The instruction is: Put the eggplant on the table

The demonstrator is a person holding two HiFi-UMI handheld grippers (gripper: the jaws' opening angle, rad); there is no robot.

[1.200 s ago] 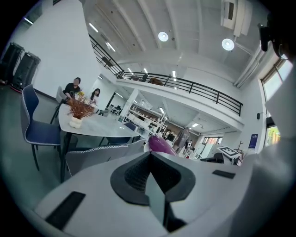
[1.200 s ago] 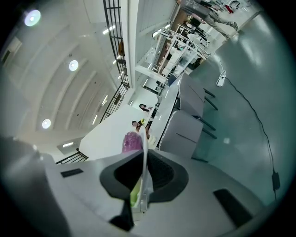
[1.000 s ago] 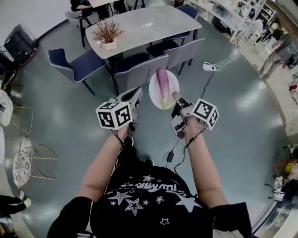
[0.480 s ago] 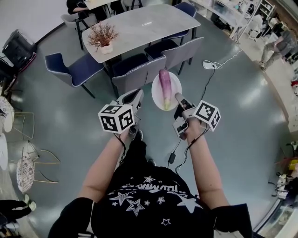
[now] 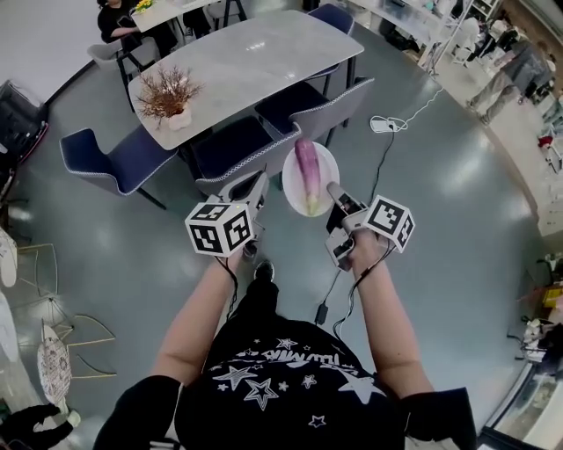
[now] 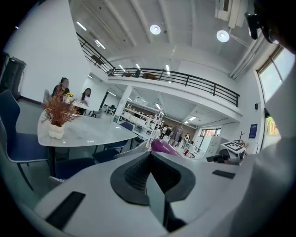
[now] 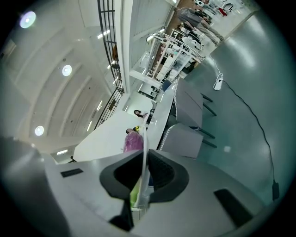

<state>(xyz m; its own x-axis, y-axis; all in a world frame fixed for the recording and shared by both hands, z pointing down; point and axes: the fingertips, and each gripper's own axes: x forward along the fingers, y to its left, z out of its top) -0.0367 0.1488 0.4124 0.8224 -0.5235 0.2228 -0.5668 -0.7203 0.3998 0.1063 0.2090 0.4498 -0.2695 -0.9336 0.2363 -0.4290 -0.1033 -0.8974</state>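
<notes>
A purple eggplant (image 5: 306, 169) with a green stem end lies on a white plate (image 5: 327, 167) held in the air over the floor, just short of the grey chairs. My right gripper (image 5: 332, 190) is shut on the plate's near rim; in the right gripper view the thin rim (image 7: 144, 155) runs between the jaws of the right gripper (image 7: 141, 178), with the eggplant (image 7: 133, 140) beyond. My left gripper (image 5: 257, 183) is shut beside the plate's left edge, nothing seen between its jaws. From the left gripper (image 6: 150, 162) the eggplant (image 6: 163, 146) shows as a purple tip. The long grey table (image 5: 255, 53) stands ahead.
A dried plant in a white pot (image 5: 167, 95) stands on the table's left end. Two grey chairs (image 5: 339, 101) and a blue chair (image 5: 106, 163) stand along its near side. A cable (image 5: 387, 127) trails on the floor at right. People are at a far table (image 5: 123, 18).
The table and chairs have slid left in the head view and the near grey chair now lies closer under the plate. Both grippers keep the same hold and spacing.
</notes>
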